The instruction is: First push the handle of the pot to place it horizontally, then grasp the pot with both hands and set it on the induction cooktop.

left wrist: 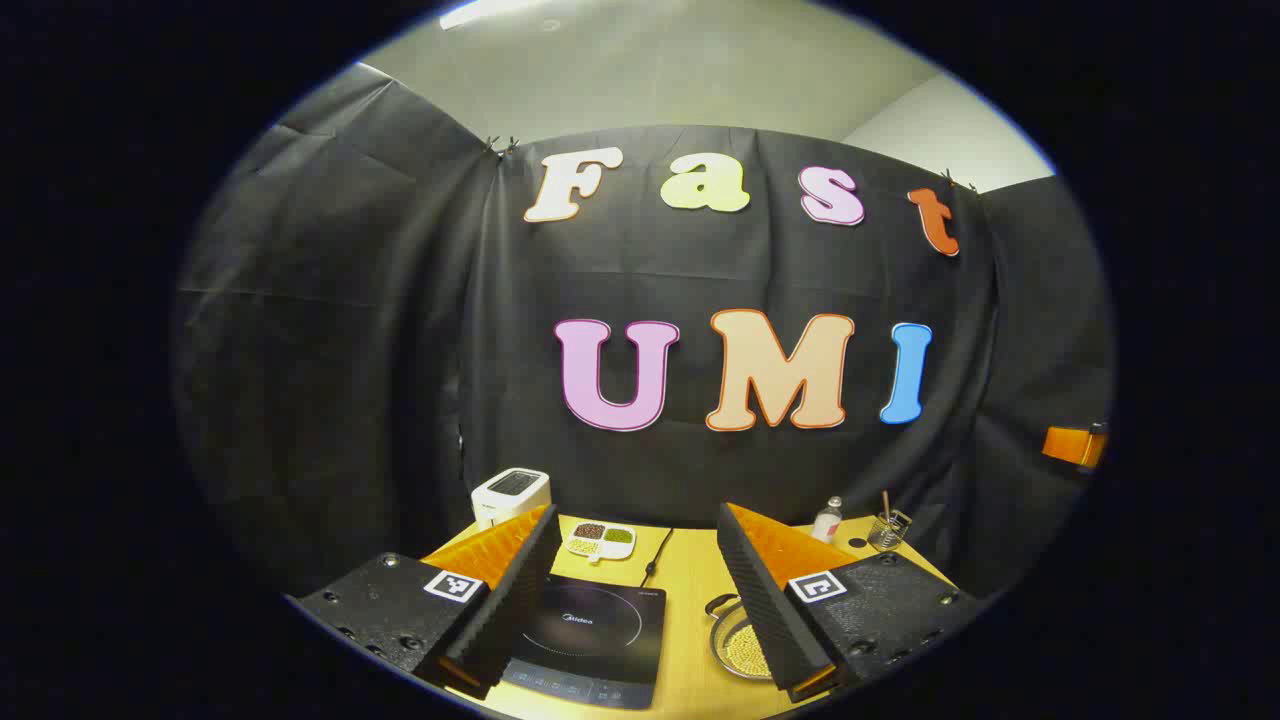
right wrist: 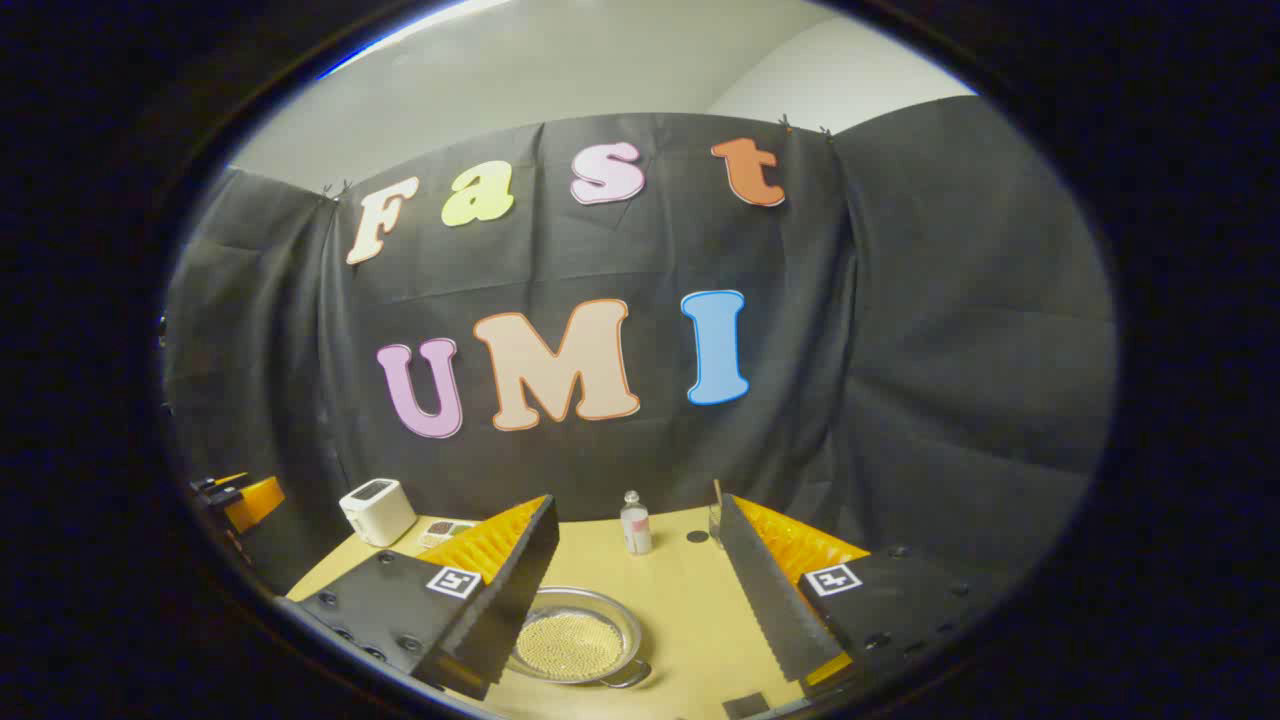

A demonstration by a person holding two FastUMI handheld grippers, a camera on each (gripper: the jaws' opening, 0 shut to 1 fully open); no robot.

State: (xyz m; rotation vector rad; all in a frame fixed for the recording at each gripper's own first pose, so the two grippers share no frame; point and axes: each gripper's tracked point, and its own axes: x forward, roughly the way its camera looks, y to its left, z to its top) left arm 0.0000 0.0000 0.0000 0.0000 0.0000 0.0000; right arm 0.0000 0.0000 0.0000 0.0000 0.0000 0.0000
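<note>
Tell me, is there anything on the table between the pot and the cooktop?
Nothing visible. In the left gripper view, the pot sits right of the cooktop, with bare table between them.

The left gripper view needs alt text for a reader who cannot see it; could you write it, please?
The left gripper, open, hovers above a wooden table between an induction cooktop and a pot of small beads. A toaster, divided dish and bottle stand behind.
</note>
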